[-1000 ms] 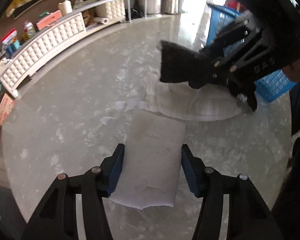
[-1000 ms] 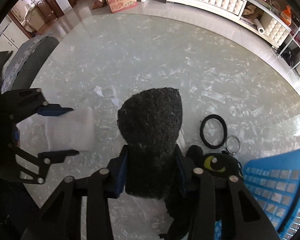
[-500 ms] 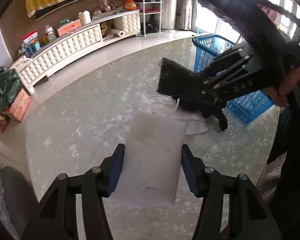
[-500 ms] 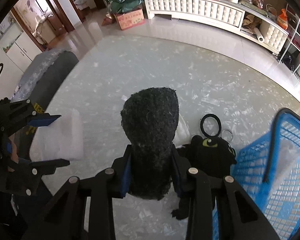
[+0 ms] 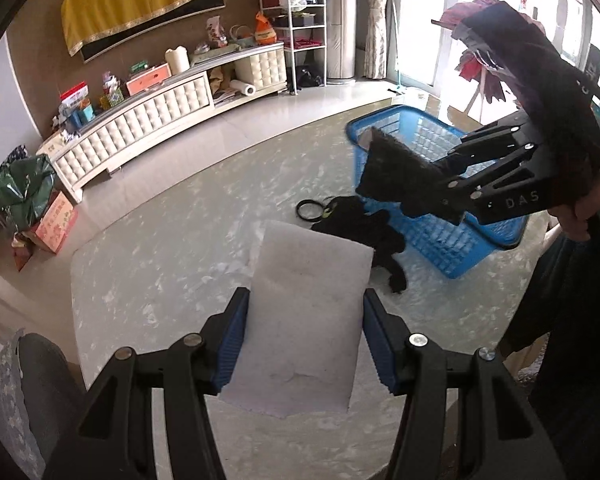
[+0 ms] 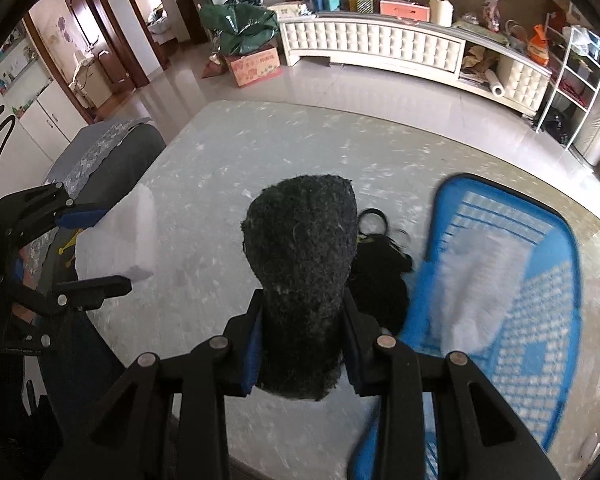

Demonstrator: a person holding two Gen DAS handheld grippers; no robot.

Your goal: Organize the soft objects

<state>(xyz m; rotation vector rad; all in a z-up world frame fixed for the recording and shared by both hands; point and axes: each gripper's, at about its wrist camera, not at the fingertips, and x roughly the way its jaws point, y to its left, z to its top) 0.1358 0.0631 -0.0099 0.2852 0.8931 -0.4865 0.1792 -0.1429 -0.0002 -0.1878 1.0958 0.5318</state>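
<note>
My left gripper (image 5: 306, 340) is shut on a white foam pad (image 5: 304, 312) and holds it above the marble table (image 5: 147, 280). My right gripper (image 6: 303, 344) is shut on a black fuzzy pad (image 6: 302, 264), held in the air near the rim of the blue basket (image 6: 532, 308). In the left wrist view the right gripper (image 5: 452, 196) and its black pad (image 5: 396, 176) hang in front of the basket (image 5: 428, 236). A black plush toy (image 5: 364, 236) lies on the table beside the basket; it also shows in the right wrist view (image 6: 380, 276). A white soft item (image 6: 476, 292) lies inside the basket.
A black ring (image 5: 310, 210) lies on the table by the plush toy. A grey chair (image 6: 103, 164) stands at the table's left side. A white cabinet (image 5: 139, 120) with clutter runs along the far wall. A cardboard box (image 6: 255, 66) sits on the floor.
Both grippers have risen from the table, each with its pad, and swung toward the blue basket, which now fills more of both views. The white cloth on the table is out of sight.
</note>
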